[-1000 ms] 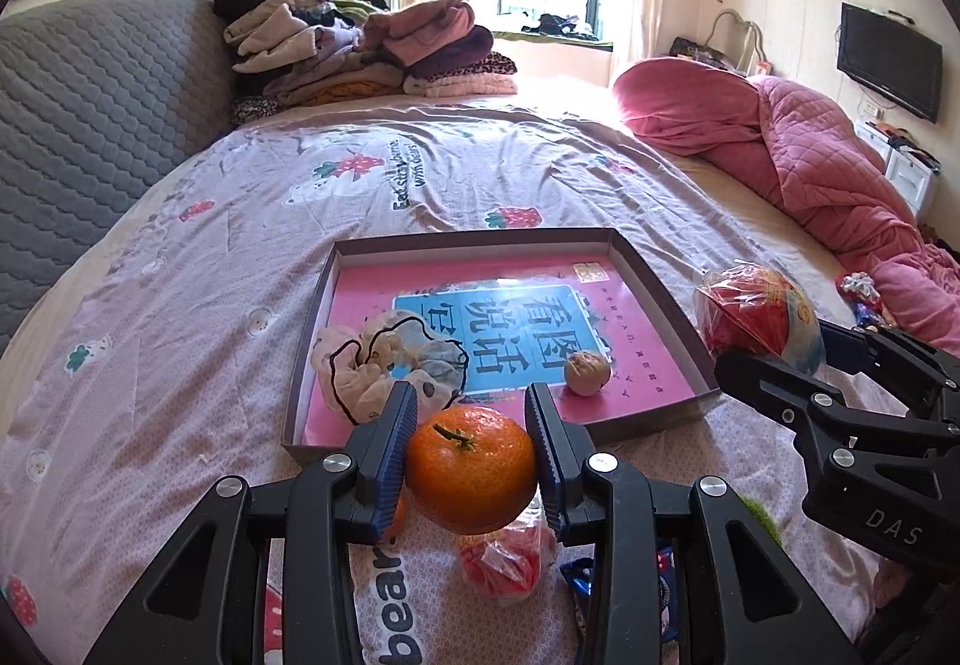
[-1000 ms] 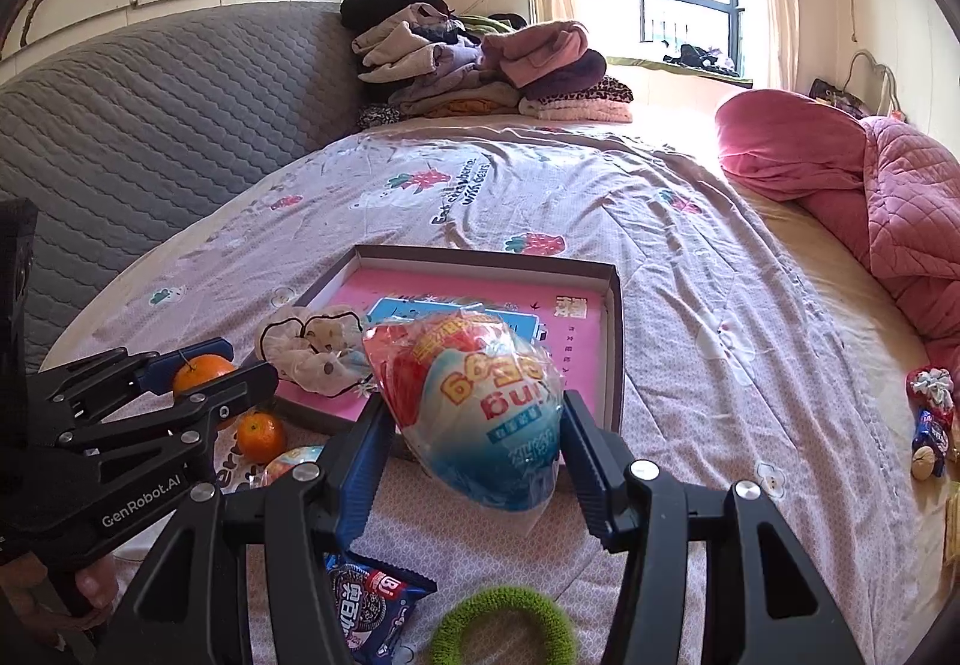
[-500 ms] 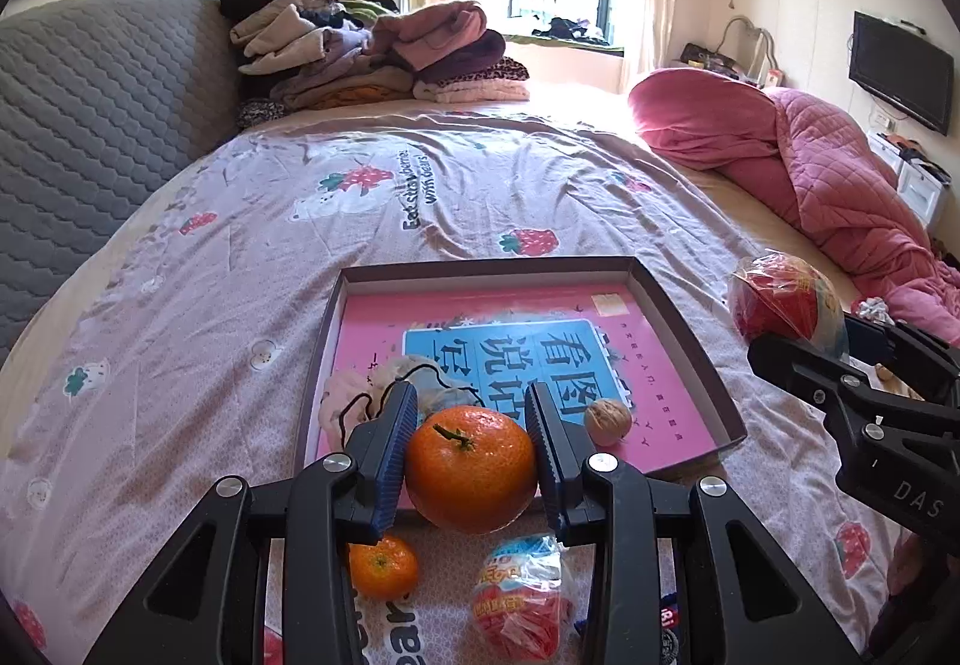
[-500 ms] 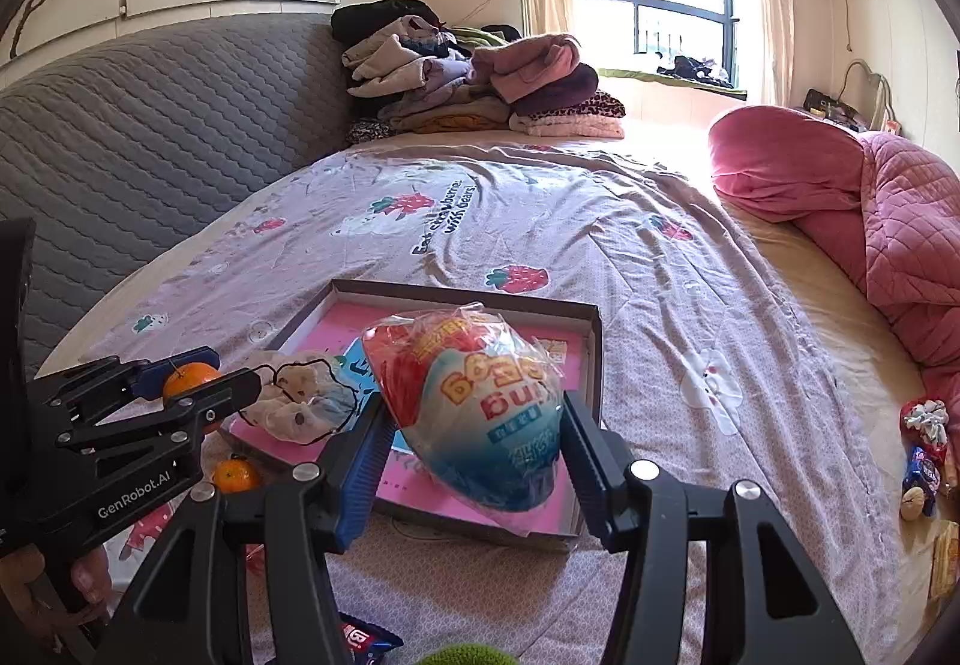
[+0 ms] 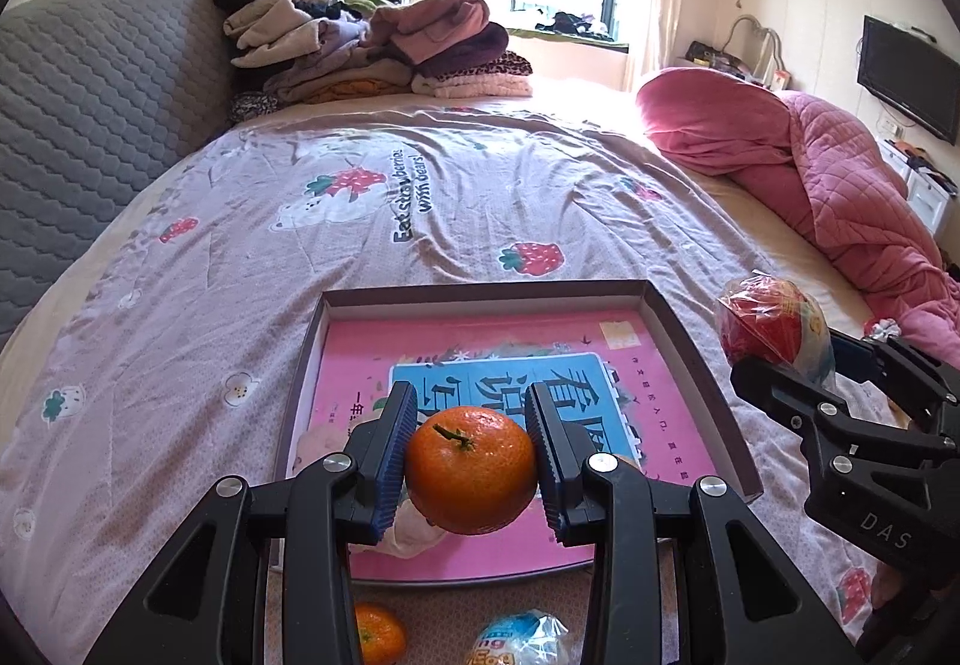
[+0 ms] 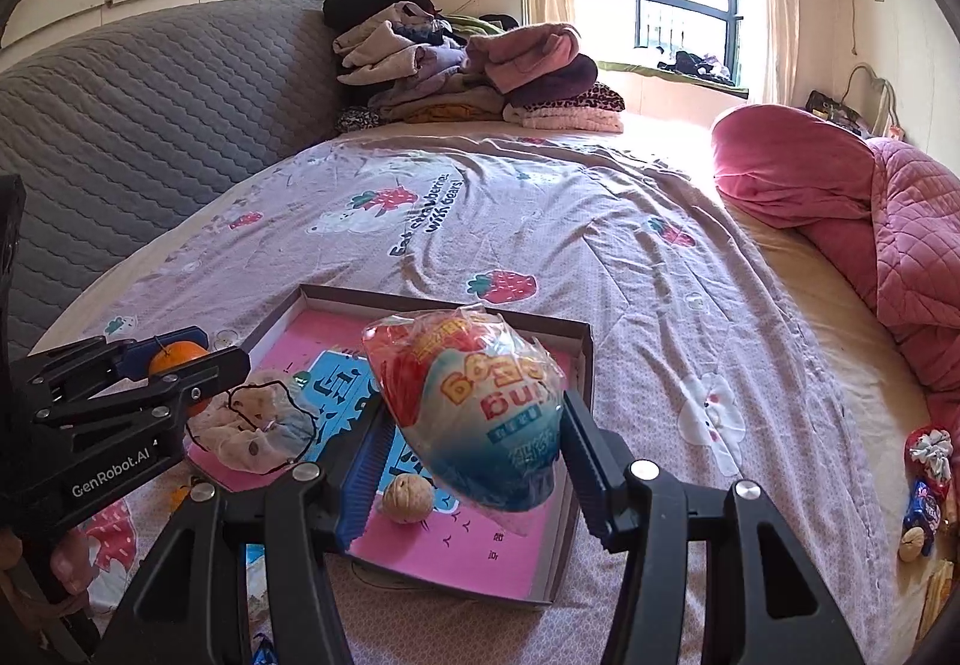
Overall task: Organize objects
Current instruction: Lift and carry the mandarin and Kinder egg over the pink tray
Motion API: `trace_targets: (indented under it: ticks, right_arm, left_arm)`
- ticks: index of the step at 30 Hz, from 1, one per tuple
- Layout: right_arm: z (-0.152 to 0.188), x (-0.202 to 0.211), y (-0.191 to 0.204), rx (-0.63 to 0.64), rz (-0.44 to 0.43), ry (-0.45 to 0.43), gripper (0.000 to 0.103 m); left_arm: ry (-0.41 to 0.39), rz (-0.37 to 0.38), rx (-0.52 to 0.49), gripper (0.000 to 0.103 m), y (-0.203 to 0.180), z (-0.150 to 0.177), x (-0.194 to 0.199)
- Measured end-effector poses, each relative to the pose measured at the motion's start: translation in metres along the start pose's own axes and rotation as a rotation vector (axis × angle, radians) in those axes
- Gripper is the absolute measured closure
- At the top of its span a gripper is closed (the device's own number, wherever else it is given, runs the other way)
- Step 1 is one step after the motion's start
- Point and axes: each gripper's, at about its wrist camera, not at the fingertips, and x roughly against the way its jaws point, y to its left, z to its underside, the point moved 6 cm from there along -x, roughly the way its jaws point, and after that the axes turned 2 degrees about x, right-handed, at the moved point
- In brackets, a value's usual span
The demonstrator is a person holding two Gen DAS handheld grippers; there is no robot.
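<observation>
My left gripper (image 5: 471,455) is shut on an orange tangerine (image 5: 471,476), held above the near part of a shallow cardboard tray (image 5: 690,359) with a pink and blue printed sheet inside. My right gripper (image 6: 474,443) is shut on a red, white and blue snack bag (image 6: 474,413), held over the same tray (image 6: 585,359). In the tray lie a pale scrunchie (image 6: 258,425) and a walnut (image 6: 408,497). In the left wrist view the right gripper shows at the right edge with the snack bag (image 5: 774,329). The left gripper with the tangerine (image 6: 177,353) shows at the left of the right wrist view.
A second small tangerine (image 5: 378,632) and another snack bag (image 5: 522,638) lie on the strawberry-print bedspread (image 5: 240,305) before the tray. Small items (image 6: 927,485) lie at the bed's right edge. Folded clothes (image 5: 372,47) are piled at the far end, a pink quilt (image 5: 840,197) at the right.
Both grippers have moved forward over the bed with their loads: the tray sits nearer and lower in both views, and the tangerine and snack bag now hang above it.
</observation>
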Motion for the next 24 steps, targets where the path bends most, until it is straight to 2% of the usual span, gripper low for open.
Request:
trace_targets:
  ticks: [11, 24]
  right_arm:
    - [0.006, -0.037, -0.007, 0.020, 0.014, 0.059, 0.048]
    - [0.028, -0.070, 0.000, 0.052, 0.027, 0.145, 0.048]
  left_arm:
    - [0.087, 0.006, 0.006, 0.065, -0.004, 0.000, -0.053]
    - [0.180, 0.031, -0.001, 0.065, -0.010, 0.014, -0.085]
